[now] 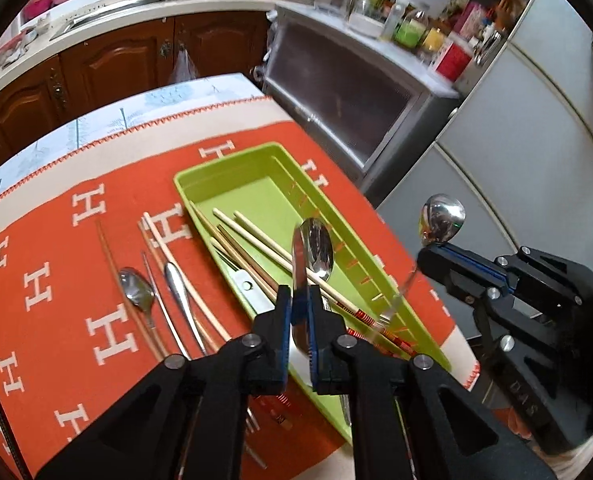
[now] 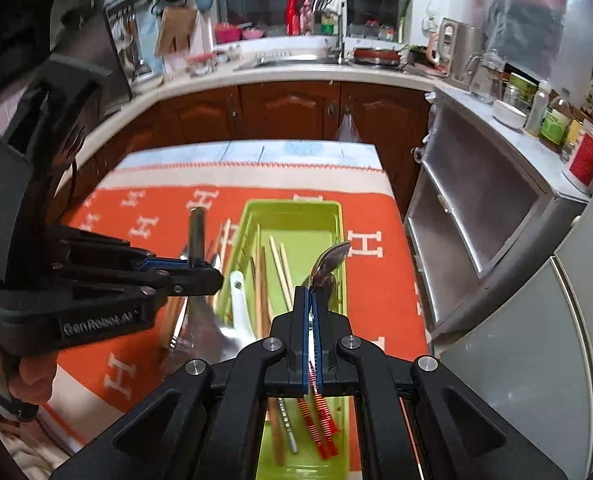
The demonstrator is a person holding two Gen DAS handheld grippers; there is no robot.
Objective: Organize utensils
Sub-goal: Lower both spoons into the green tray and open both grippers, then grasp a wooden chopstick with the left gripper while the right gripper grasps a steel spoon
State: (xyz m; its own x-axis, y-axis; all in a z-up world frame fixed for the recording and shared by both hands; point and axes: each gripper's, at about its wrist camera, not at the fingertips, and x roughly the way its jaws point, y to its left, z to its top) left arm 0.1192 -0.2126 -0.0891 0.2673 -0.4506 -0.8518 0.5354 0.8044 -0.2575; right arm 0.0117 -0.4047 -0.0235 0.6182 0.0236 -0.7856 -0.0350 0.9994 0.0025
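Nearest, the left gripper [image 1: 299, 296] pinches a metal spoon [image 1: 314, 246] upright above the green tray [image 1: 232, 168], its handle hidden behind the fingers. Beside it, the right gripper [image 2: 310, 294] clamps a second spoon [image 2: 330, 258] over that tray, its handle mostly hidden. Chopsticks [image 1: 256, 236] lie inside the tray, partly covered. Left of the tray, loose cutlery [image 1: 136, 290] rests on the orange cloth [image 1: 56, 260], cut off below.

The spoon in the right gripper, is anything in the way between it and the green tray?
Nothing visible blocks it. The right gripper holds the spoon above the green tray, whose top is uncovered. Chopsticks already lie inside, but the far end of the tray looks bare.
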